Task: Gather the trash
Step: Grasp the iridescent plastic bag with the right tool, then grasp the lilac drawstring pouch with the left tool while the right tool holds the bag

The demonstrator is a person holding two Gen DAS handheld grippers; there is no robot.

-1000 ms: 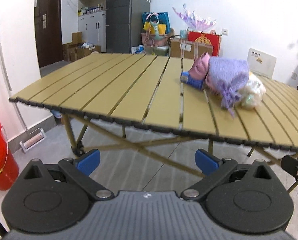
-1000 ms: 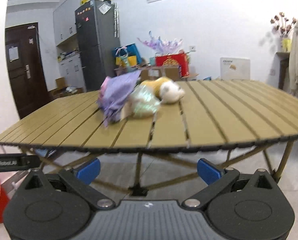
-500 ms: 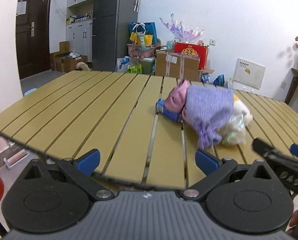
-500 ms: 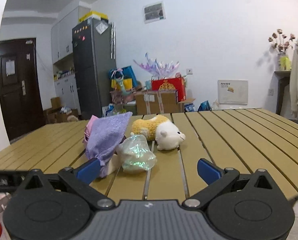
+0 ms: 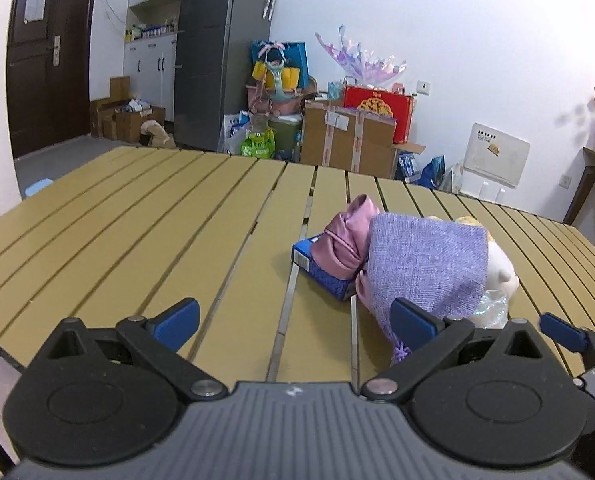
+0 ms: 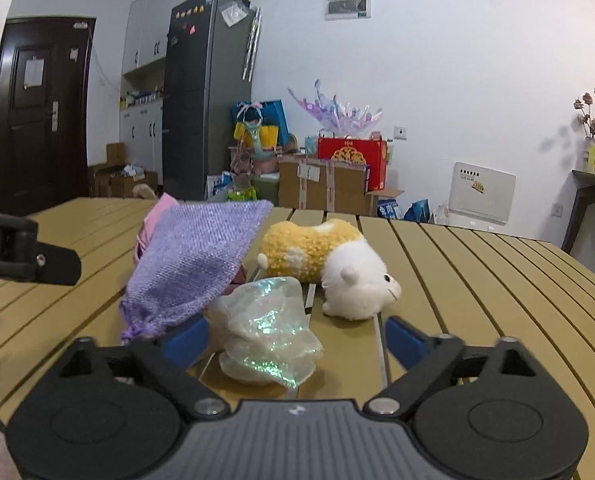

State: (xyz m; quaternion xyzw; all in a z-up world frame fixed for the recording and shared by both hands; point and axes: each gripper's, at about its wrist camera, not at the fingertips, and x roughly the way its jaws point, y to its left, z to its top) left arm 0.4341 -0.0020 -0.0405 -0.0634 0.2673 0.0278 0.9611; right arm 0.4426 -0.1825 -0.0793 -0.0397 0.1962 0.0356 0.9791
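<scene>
Since the earlier frame both grippers have advanced from the edge of the worktop [image 5: 145, 216] to a position over its slats, closing on the heap of items. The right gripper [image 6: 295, 338] now has the iridescent crumpled wrapper [image 6: 267, 330] lying between its fingers; its jaws are closing, though the pads do not appear to press the wrapper yet. The left gripper [image 5: 295, 320] stands open with nothing between its fingers, its right finger overlapping the purple mesh pouch [image 5: 425, 264] in view. The heap lies at mid-worktop: the pouch rests across a pink satin bag [image 5: 341, 240] and a blue box [image 5: 317, 268], with a plush toy [image 6: 337, 264] just behind the wrapper. Step in hand, as judged: the approach is ending and the first grasp of trash is beginning. The wrapper reads as the likeliest trash item; the plush toy probably is not. The next move calls for the right fingers to complete closure on the wrapper alone, clear of the pouch's drawstring tail [image 6: 135, 326] just beside it, followed by a lift. No bin is visible in either current view.
</scene>
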